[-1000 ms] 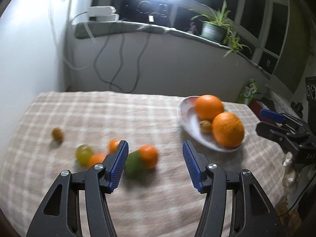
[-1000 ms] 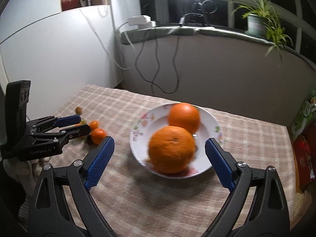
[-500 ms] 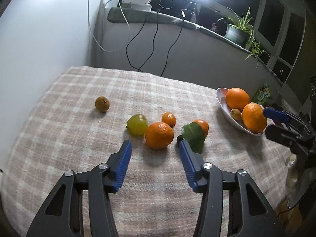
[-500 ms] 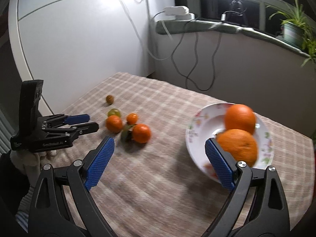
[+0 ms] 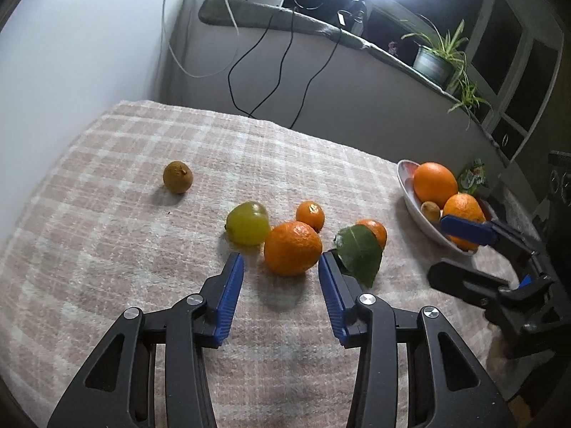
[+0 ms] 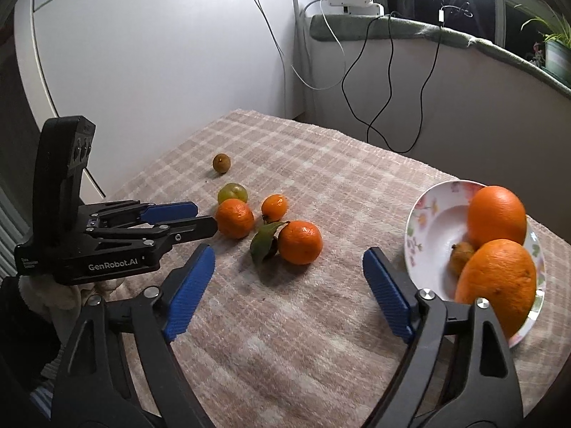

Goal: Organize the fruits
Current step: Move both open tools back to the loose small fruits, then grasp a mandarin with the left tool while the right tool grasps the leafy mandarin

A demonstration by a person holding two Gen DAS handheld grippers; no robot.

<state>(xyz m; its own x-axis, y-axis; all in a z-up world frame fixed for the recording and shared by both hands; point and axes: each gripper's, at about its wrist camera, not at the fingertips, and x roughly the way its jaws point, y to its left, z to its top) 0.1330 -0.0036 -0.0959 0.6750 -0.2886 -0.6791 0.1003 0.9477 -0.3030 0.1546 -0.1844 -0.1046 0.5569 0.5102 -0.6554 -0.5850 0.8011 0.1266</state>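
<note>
My left gripper [image 5: 280, 267] is open, its jaws just short of a tangerine [image 5: 292, 248] on the checked tablecloth. Beside it lie a green fruit [image 5: 248, 223], a small tangerine [image 5: 310, 215], a tangerine with a leaf [image 5: 373, 232] and a small brown fruit [image 5: 177, 177] farther left. A flowered white plate [image 6: 428, 228] at the right holds two big oranges [image 6: 496, 215] and a small brown fruit [image 6: 462, 256]. My right gripper [image 6: 289, 278] is open and empty, above the cloth between the loose fruit and the plate. The left gripper [image 6: 200, 219] also shows there, by the tangerine [image 6: 235, 218].
A white wall [image 5: 71, 53] borders the table's left side. A ledge [image 5: 285, 21] behind carries power strips, hanging cables and a potted plant [image 5: 439, 60]. A green packet [image 5: 473, 178] stands beyond the plate. The table's near edge runs at lower right [image 6: 535, 374].
My left gripper has moved forward and lower, so the tangerine now sits just ahead of its jaws. My right gripper has swung left, away from the plate, toward the loose fruit.
</note>
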